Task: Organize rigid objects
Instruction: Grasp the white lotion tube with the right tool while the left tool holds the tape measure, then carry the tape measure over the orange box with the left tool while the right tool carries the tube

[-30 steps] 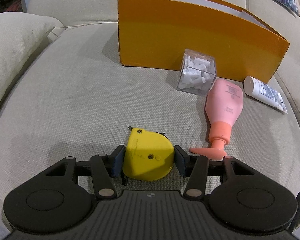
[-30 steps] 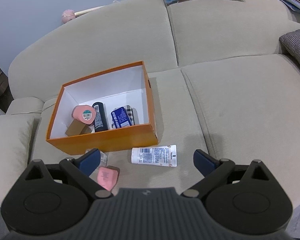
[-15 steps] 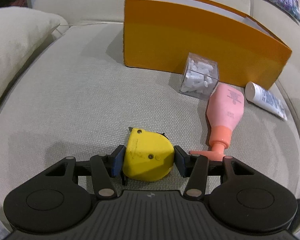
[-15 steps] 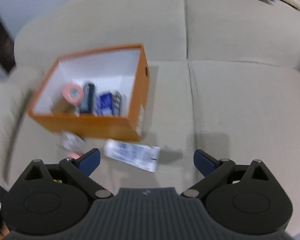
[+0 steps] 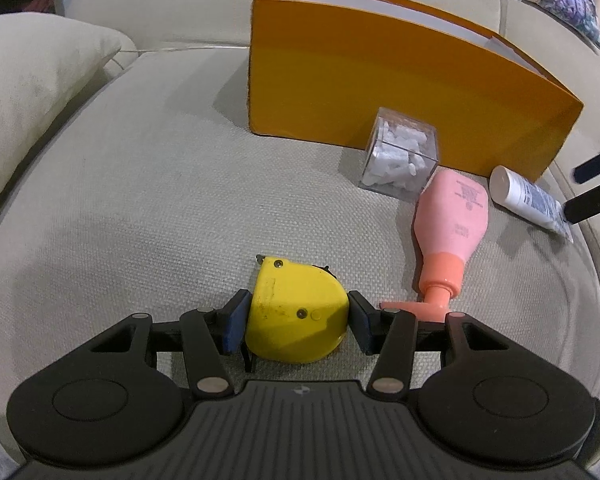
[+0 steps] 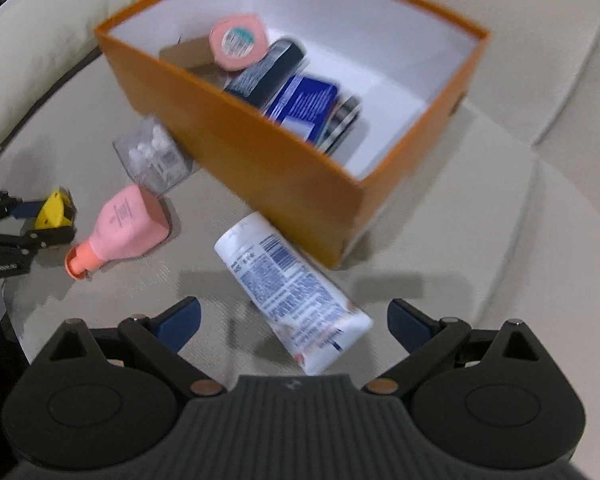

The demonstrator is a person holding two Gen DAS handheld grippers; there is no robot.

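My left gripper [image 5: 296, 320] is shut on a yellow tape measure [image 5: 296, 316] that rests on the sofa cushion; it also shows in the right wrist view [image 6: 52, 212]. My right gripper [image 6: 294, 316] hangs open, low over a white tube [image 6: 284, 276], with nothing pressed between its pads. Its fingers [image 5: 596, 164] show at the right edge of the left wrist view, beside the tube [image 5: 524, 196]. A pink bottle [image 5: 454, 216] lies on its side. A clear cube of white pieces [image 5: 400, 156] stands against the orange box [image 5: 400, 92].
The orange box [image 6: 260, 148] is open-topped and holds a pink round item [image 6: 238, 42], a black bottle [image 6: 268, 68] and a blue packet [image 6: 304, 104]. A beige pillow [image 5: 32, 92] lies at the left. The sofa back rises behind the box.
My right gripper has dropped and rolled, and now hangs close over the white tube; its fingers have entered the left wrist view. The left gripper still holds the tape measure in place.
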